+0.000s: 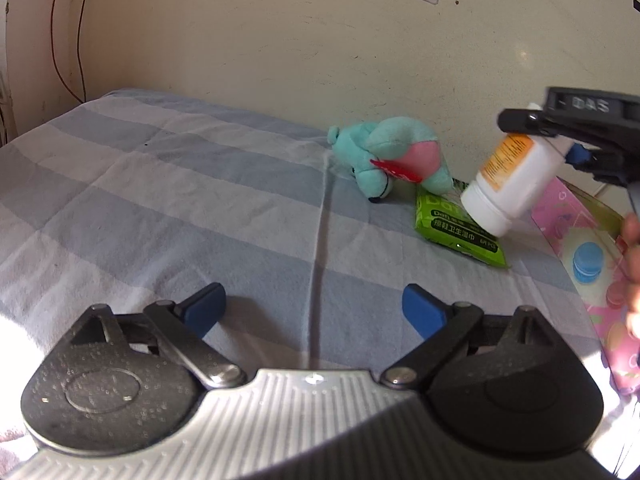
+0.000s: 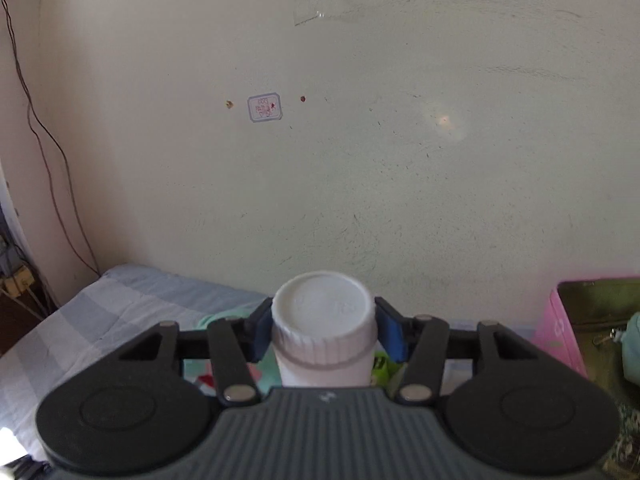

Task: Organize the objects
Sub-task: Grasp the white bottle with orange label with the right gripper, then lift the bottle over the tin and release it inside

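So from where I'm standing, the sorting looks partway through at best. Over on the left, the left hand-held gripper [image 1: 314,312] hangs low over the striped bed [image 1: 160,184] with its blue pads spread wide apart and nothing between them, so it's basically idle. That whole left stretch of the bed has nothing on it.

Moving toward the middle, there's a teal plush toy [image 1: 394,156] lying on its side near the wall, and just beside it, maybe touching, a green pack of wet wipes [image 1: 456,224] flat on the sheet. Neither has been gathered up, so I'd count those two as what's left to do.

Further right, the right hand-held gripper [image 2: 324,330] is clamped on a white pill bottle [image 1: 508,176], blue pads squeezing its sides just below the cap. The bottle is up in the air, tilted with the cap end pointing down and left, hanging over the wipes end of the bed and not resting on anything.

At the far right edge sits a pink box [image 2: 560,332], open on top, with something pale teal already inside, though I can't make out what it is. My guess is that's where everything goes, so the bottle is probably mid-trip toward it, but it isn't in there yet.
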Demonstrator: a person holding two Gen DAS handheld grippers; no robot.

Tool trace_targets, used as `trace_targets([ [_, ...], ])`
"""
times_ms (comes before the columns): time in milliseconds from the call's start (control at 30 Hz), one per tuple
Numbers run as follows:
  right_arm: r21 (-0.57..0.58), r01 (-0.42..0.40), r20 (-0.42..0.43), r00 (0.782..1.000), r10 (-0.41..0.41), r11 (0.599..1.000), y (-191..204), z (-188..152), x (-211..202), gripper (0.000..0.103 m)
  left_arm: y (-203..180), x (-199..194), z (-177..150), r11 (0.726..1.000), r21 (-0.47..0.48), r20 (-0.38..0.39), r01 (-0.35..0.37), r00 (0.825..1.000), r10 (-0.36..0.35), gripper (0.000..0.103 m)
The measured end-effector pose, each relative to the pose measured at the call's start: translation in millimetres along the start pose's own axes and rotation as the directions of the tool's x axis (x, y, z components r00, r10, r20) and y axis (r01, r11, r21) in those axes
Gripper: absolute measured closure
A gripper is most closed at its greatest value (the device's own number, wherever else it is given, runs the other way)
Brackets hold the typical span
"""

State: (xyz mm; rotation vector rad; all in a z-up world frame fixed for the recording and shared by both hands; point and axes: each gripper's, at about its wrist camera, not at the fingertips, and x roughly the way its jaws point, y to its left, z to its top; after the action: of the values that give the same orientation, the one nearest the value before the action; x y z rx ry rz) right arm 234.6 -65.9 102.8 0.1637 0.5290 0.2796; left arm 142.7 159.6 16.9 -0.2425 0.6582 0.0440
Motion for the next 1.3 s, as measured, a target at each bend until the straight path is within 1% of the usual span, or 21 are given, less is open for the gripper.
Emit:
trace_targets([
  [100, 0.061, -0.102, -0.013, 0.995, 0.103, 0.993, -13, -36, -65, 0.052, 8, -3, 1, 0.996, -0.054, 0.003, 0.066, 0.998, -0.066, 0.007],
  [200, 0.148, -0.145, -0.071, 0.985, 0.157, 0.978, -36, -83, -116, 0.052, 7, -5, -2, 0.976, -0.073, -0.017, 0.204, 0.978, -0.206, 0.007],
  [267, 0.182, -0.136, -0.066, 0.986, 0.15, 0.974, -54, -118, -150, 0.051, -1, -7, -6, 0.963, -0.036, -0.033, 0.267, 0.963, -0.269, 0.007],
  [333, 0.205, -0.116, -0.053, 0.99, 0.129, 0.972, -69, -143, -186, 0.049, -17, -13, -14, 0.948, 0.045, -0.044, 0.314, 0.949, -0.312, 0.007],
  [400, 0.188, -0.068, -0.053, 0.995, 0.079, 0.98, -79, -161, -210, 0.048, -33, -17, -23, 0.918, 0.104, -0.08, 0.383, 0.923, -0.377, 0.007],
  [467, 0.164, -0.021, -0.049, 0.998, 0.03, 0.986, -88, -177, -231, 0.038, -46, -20, -30, 0.904, 0.124, -0.107, 0.41, 0.911, -0.398, 0.007],
  [533, 0.122, 0.003, -0.053, 0.999, 0.004, 0.992, -93, -186, -241, 0.033, -59, -27, -36, 0.886, 0.12, -0.126, 0.448, 0.892, -0.434, 0.007],
  [600, 0.048, 0.024, -0.051, 0.998, -0.022, 0.999, -93, -189, -248, 0.03, -75, -40, -42, 0.852, 0.125, -0.137, 0.508, 0.86, -0.492, 0.007],
  [700, -0.025, 0.009, -0.062, 0.998, -0.011, 1.0, -86, -188, -245, 0.017, -100, -54, -52, 0.806, 0.155, -0.158, 0.571, 0.82, -0.55, 0.007],
  [767, -0.077, -0.008, -0.076, 0.997, 0.002, 0.997, -77, -190, -241, 0.017, -120, -60, -60, 0.777, 0.19, -0.18, 0.6, 0.799, -0.573, 0.007],
  [833, -0.124, -0.017, -0.093, 0.996, 0.006, 0.992, -72, -198, -239, 0.017, -137, -62, -65, 0.753, 0.238, -0.2, 0.613, 0.79, -0.58, 0.006],
  [900, -0.163, 0.001, -0.114, 0.993, -0.02, 0.987, -69, -202, -230, 0.017, -154, -61, -75, 0.742, 0.309, -0.22, 0.595, 0.804, -0.553, 0.006],
  [933, -0.173, 0.006, -0.126, 0.992, -0.028, 0.985, -68, -205, -226, 0.017, -158, -59, -79, 0.737, 0.324, -0.233, 0.593, 0.805, -0.546, 0.006],
  [967, -0.171, 0.001, -0.142, 0.99, -0.025, 0.985, -69, -207, -222, 0.019, -160, -55, -83, 0.725, 0.315, -0.249, 0.612, 0.791, -0.559, 0.006],
  [1000, -0.171, -0.002, -0.143, 0.989, -0.023, 0.985, -71, -209, -220, 0.029, -161, -50, -85, 0.714, 0.288, -0.274, 0.638, 0.77, -0.576, 0.006],
  [1033, -0.175, -0.027, -0.142, 0.99, 0.002, 0.984, -71, -208, -221, 0.046, -160, -46, -87, 0.703, 0.257, -0.294, 0.663, 0.746, -0.597, 0.011],
  [1067, -0.175, -0.052, -0.142, 0.99, 0.027, 0.983, -70, -208, -222, 0.051, -160, -42, -89, 0.685, 0.214, -0.315, 0.696, 0.713, -0.626, 0.018],
  [1100, -0.174, -0.059, -0.139, 0.99, 0.035, 0.983, -69, -207, -221, 0.051, -161, -41, -88, 0.669, 0.185, -0.332, 0.719, 0.687, -0.646, 0.031],
  [1167, -0.197, -0.074, -0.104, 0.993, 0.055, 0.978, -62, -206, -226, 0.052, -166, -51, -85, 0.686, 0.212, -0.316, 0.696, 0.713, -0.625, 0.034],
  [1200, -0.209, -0.072, -0.078, 0.995, 0.056, 0.975, -58, -202, -231, 0.052, -169, -59, -80, 0.686, 0.229, -0.295, 0.691, 0.721, -0.627, 0.034],
  [1300, -0.218, -0.07, 0.026, 0.997, 0.078, 0.973, -56, -182, -246, 0.052, -177, -77, -54, 0.667, 0.254, -0.236, 0.7, 0.714, -0.659, 0.034],
])
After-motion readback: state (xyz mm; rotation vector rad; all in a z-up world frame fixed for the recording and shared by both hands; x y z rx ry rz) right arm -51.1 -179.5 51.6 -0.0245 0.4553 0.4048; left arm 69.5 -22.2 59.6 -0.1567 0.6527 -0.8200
